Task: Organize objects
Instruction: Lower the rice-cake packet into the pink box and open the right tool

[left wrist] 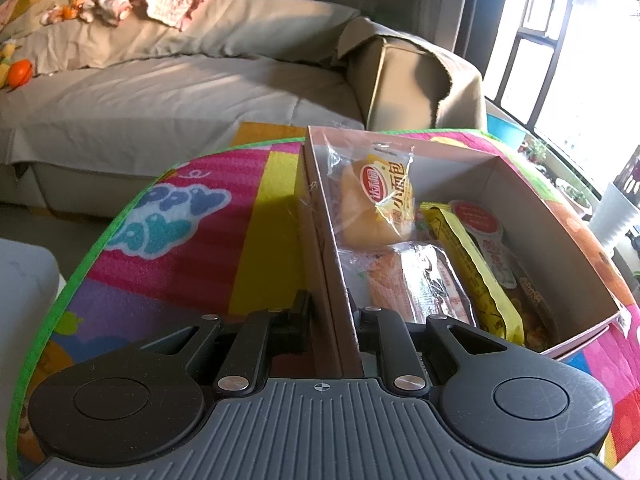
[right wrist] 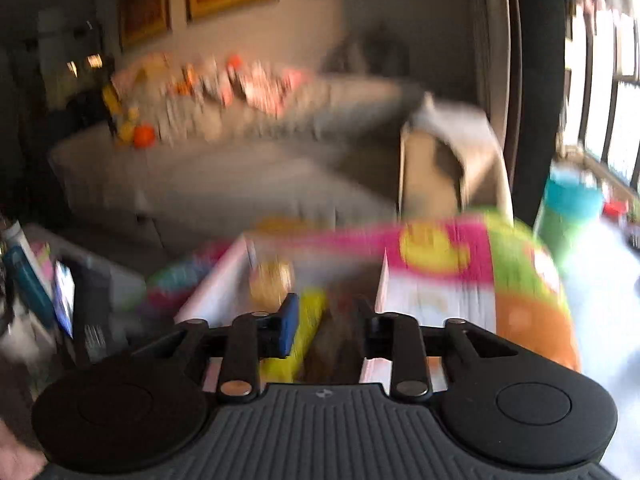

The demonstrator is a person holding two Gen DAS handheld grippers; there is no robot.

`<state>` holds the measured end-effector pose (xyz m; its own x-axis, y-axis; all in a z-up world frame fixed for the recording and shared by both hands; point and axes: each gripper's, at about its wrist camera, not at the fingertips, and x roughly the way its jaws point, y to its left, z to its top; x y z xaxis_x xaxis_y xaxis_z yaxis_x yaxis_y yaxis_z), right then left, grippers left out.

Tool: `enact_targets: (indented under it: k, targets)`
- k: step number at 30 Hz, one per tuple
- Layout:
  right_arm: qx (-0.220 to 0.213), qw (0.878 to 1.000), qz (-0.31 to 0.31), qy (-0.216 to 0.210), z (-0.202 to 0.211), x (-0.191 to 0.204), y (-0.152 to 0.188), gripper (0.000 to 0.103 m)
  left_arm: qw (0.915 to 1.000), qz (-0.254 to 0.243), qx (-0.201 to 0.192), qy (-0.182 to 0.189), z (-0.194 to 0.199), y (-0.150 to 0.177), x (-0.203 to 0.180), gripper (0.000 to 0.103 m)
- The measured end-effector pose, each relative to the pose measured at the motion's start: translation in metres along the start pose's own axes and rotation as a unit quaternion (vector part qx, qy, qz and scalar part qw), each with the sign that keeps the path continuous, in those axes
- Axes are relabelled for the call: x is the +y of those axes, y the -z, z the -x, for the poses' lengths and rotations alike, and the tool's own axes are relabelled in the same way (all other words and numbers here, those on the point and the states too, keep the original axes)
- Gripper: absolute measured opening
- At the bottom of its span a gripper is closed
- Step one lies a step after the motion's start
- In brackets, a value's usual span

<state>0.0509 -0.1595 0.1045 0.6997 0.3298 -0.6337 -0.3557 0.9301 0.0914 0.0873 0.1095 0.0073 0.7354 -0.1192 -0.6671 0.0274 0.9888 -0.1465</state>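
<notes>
Box on mat, sofa behind.

Cardboard box [left wrist: 460,168] sits on the play mat [left wrist: 192,248]; the sofa [left wrist: 168,92] lies behind the mat, a heap of clothes [left wrist: 132,0] along its back. In the box: bread packet [left wrist: 380,200] at the far end, long snack packet [left wrist: 472,272] right of it, wrapped packet [left wrist: 408,280] nearer. Left gripper [left wrist: 332,320] straddles the box's near wall.

The bread packet [left wrist: 380,196] reads "小面包"; the mat [left wrist: 172,216] shows "PPY".
</notes>
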Motion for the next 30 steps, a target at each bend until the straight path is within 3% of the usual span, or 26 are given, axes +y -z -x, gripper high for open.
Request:
enact_targets:
  k: [5,8,11,13,15,17,20,26,30]
  targets:
    - [0.132,0.989,-0.061,-0.022,-0.026,-0.013,0.059,0.047,1.0,-0.001,0.0,-0.001,0.0,0.0,0.0,0.017]
    - [0.158,0.982,-0.097,-0.046,-0.037,-0.012,0.078,0.047,1.0,-0.002,0.0,-0.004,0.0,0.001,-0.001,0.017]
    - [0.157,0.985,-0.059,-0.042,-0.051,0.008,0.086,0.05,1.0,-0.004,0.001,-0.005,0.0,0.002,-0.001,0.017]
    - [0.145,0.989,-0.007,-0.025,-0.05,0.029,0.093,0.053,1.0,-0.005,0.001,-0.006,0.0,0.002,-0.001,0.017]
    - [0.144,0.988,0.03,-0.037,-0.047,0.045,0.089,0.029,1.0,-0.005,0.001,-0.006,0.0,0.002,-0.002,0.017]
    - [0.135,0.988,0.034,-0.069,-0.037,0.05,0.084,0.028,1.0,-0.005,0.001,-0.005,0.0,0.002,-0.002,0.017]
    - [0.079,0.993,0.056,-0.07,-0.011,0.055,0.064,0.028,1.0,-0.004,0.001,-0.005,0.0,0.002,-0.002,0.017]
    - [-0.017,0.997,0.001,-0.072,0.003,0.035,-0.002,0.028,1.0,0.0,0.0,-0.006,0.002,0.002,-0.002,0.017]
    - [-0.01,0.993,-0.075,-0.091,-0.037,0.026,-0.027,0.028,1.0,-0.002,0.001,-0.006,0.002,0.002,-0.001,0.017]
